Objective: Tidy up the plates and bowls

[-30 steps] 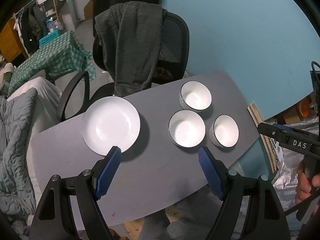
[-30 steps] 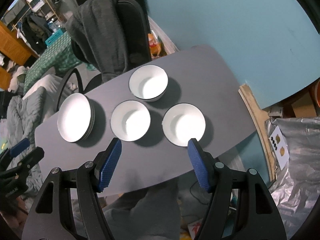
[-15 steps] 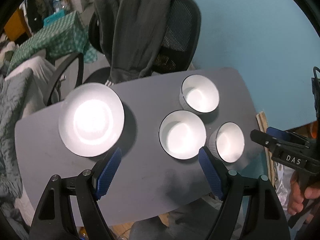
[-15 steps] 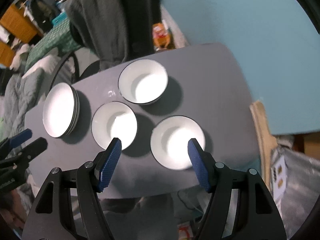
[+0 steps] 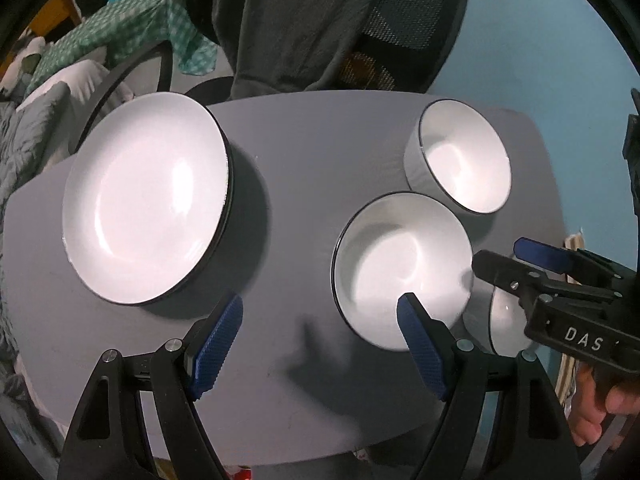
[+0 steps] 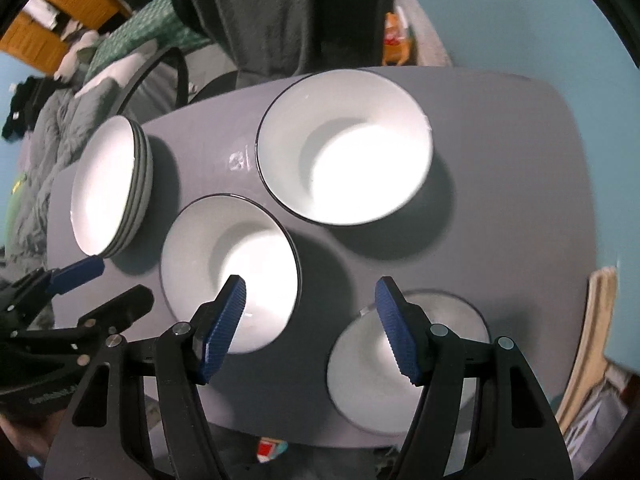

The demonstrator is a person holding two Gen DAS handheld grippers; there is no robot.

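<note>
Three white bowls and a stack of plates (image 5: 146,200) are spread across a grey table (image 5: 312,152), seen from above by both wrist cameras. The left gripper (image 5: 320,346) is held wide open with nothing between its blue pads; its left pad is over bare table just below the plates, and its right pad overlaps the near rim of the middle bowl (image 5: 400,268). The far bowl (image 5: 460,160) stands beyond that, near the table's back edge, just beside the middle bowl. The near bowl (image 5: 508,320) is largely hidden behind the right gripper (image 5: 496,258), which enters the left view from the right side.

In the right wrist view, the right gripper (image 6: 310,328) is likewise spread wide and holds nothing. Its left pad lies over the middle bowl (image 6: 230,268), its right pad over the near bowl (image 6: 404,364), and bare table shows in the gap between them. The far bowl (image 6: 344,152) sits ahead of the fingers, well apart from them. The plates (image 6: 110,184) are seen at the left, with the left gripper (image 6: 88,284) just below them. A chair (image 5: 400,24) draped with dark clothing (image 5: 288,20) stands behind the table.
</note>
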